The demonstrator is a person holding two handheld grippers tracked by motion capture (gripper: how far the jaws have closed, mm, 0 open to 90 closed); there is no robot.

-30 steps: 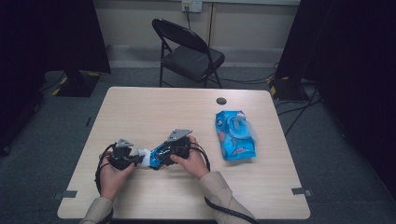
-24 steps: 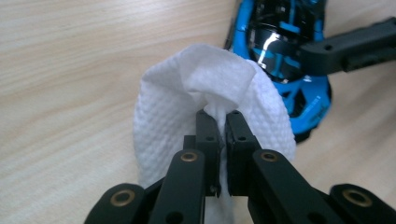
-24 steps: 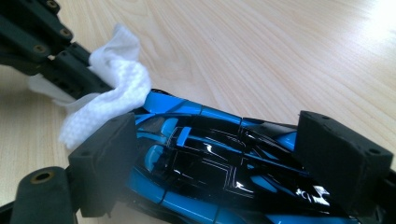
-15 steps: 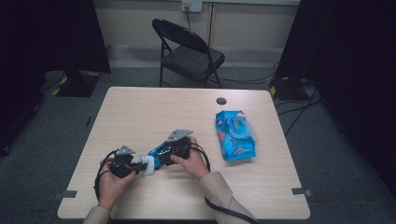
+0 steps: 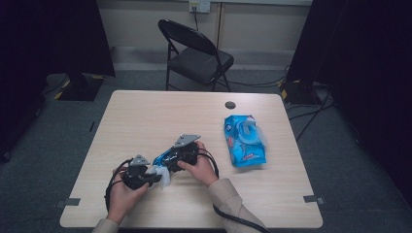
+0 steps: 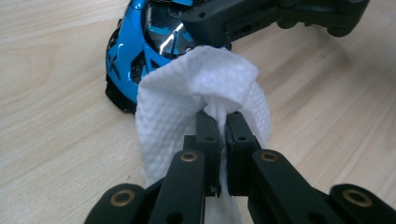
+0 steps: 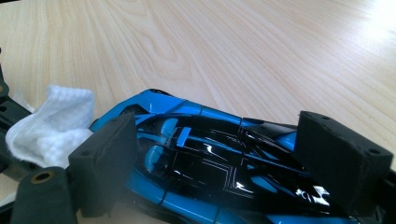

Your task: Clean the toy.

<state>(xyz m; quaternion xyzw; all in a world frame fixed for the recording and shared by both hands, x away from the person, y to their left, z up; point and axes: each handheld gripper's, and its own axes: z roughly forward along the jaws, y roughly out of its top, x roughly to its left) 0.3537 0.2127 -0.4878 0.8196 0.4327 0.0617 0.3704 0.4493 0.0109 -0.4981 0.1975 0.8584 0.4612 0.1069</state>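
Pale wood table (image 5: 145,121) on grey carpet: left tool (image 6: 223,122) pinches wipe (image 6: 187,107), right tool (image 7: 215,154) clamps toy car (image 7: 205,158).

High view dim; room edges fall to near black, table (image 5: 145,116) evenly lit from above, soft short shadows; slightly grainy; both gripper views bright, sharp mid-frame; glare streaks on toy car (image 7: 210,158) glossy roof; near jaws soft, far tabletop washed pale.
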